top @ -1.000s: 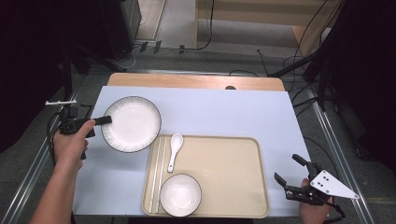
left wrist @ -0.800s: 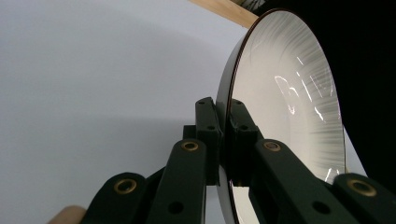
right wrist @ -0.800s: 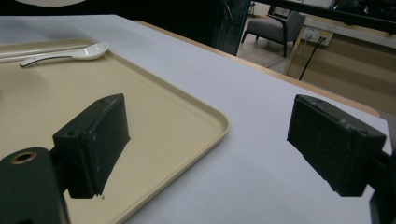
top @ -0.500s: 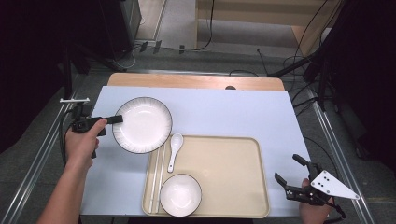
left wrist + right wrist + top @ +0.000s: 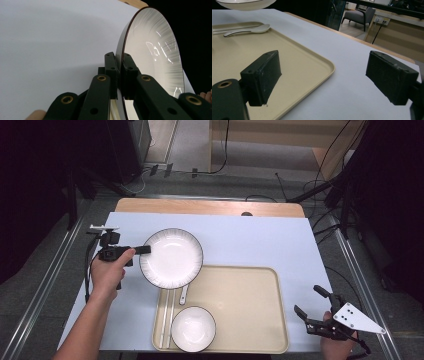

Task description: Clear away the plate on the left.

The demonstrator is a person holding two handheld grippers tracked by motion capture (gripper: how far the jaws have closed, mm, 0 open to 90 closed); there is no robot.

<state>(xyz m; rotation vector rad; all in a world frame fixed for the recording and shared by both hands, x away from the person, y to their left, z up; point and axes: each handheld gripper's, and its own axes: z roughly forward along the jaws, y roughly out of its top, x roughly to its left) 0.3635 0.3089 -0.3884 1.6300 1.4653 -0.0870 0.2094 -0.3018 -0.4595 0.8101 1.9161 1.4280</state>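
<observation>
A white plate with a dark rim hangs over the table, overlapping the far left corner of the beige tray. My left gripper is shut on the plate's left rim; in the left gripper view the two pads pinch the plate edge-on. A white bowl sits in the tray's near left part. A white spoon and chopsticks lie in the tray, partly under the plate. My right gripper stands open near the table's front right; the right gripper view shows nothing between its pads.
The table is covered by a pale blue sheet, with a wooden strip along the far edge. Metal rails run down both sides. Bare sheet lies beyond the tray and to its right.
My left gripper has carried the plate to the right, from the table's left part to over the tray's far left corner, covering the spoon's bowl. The right gripper has stayed put.
</observation>
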